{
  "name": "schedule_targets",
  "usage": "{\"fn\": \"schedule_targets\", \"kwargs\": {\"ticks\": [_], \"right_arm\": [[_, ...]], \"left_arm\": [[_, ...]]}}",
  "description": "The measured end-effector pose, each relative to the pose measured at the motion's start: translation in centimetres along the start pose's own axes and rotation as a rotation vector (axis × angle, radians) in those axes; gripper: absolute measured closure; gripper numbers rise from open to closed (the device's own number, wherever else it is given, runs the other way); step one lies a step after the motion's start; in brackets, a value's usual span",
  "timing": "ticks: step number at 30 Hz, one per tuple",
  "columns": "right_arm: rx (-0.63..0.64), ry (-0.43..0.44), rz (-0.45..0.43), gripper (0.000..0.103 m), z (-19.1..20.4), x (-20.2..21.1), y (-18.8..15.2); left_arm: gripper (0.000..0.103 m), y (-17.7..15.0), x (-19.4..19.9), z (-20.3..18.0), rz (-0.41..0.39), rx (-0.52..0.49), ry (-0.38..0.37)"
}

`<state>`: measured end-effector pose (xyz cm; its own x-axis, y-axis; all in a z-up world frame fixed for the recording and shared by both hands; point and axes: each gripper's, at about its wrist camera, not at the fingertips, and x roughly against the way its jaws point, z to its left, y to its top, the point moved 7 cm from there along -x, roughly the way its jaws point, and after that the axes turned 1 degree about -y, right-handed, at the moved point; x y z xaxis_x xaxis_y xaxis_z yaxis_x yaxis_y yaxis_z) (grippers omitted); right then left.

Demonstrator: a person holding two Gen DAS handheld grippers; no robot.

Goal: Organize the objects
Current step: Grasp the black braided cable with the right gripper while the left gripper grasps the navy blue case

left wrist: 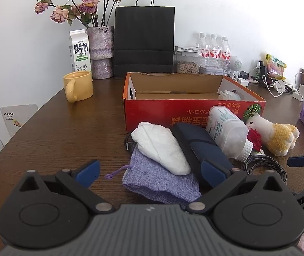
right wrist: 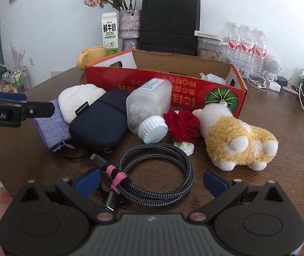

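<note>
A red cardboard box (left wrist: 152, 111) (right wrist: 143, 81) stands open on the brown table. In front of it lie a purple cloth pouch (left wrist: 158, 181) (right wrist: 51, 125), a white folded cloth (left wrist: 162, 147) (right wrist: 77, 100), a navy case (left wrist: 203, 145) (right wrist: 100, 119), a clear bottle with a white cap (left wrist: 226, 130) (right wrist: 147, 106), a red fabric rose (right wrist: 182, 123), a plush toy (left wrist: 275, 134) (right wrist: 235, 136) and a coiled braided cable (right wrist: 156, 177). My left gripper (left wrist: 152, 172) is open around the pouch and cloth. My right gripper (right wrist: 152, 181) is open around the cable.
A yellow mug (left wrist: 78, 86), a milk carton (left wrist: 79, 51), a vase of dried roses (left wrist: 100, 51), a black paper bag (left wrist: 144, 42), water bottles (left wrist: 213, 51) and chargers with wires (left wrist: 279, 83) stand at the back. A crumpled white item (left wrist: 228, 95) lies inside the box.
</note>
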<state>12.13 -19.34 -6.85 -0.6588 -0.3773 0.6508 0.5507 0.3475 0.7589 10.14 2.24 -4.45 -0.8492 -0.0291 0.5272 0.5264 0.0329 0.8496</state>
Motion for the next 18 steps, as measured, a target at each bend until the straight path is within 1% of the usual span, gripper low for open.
{"fn": "schedule_targets", "kwargs": {"ticks": [3, 10, 18], "right_arm": [[0.015, -0.003, 0.019, 0.0, -0.3, -0.7, 0.3], [0.006, 0.046, 0.076, 0.0, -0.3, -2.7, 0.4], [0.012, 0.049, 0.045, 0.0, 0.1, -3.0, 0.4]], "left_arm": [[0.0, -0.2, -0.1, 0.1, 0.007, 0.001, -0.004], [0.0, -0.2, -0.2, 0.1, 0.013, 0.011, -0.001], [0.0, -0.2, -0.5, 0.2, 0.018, 0.017, 0.0]]}}
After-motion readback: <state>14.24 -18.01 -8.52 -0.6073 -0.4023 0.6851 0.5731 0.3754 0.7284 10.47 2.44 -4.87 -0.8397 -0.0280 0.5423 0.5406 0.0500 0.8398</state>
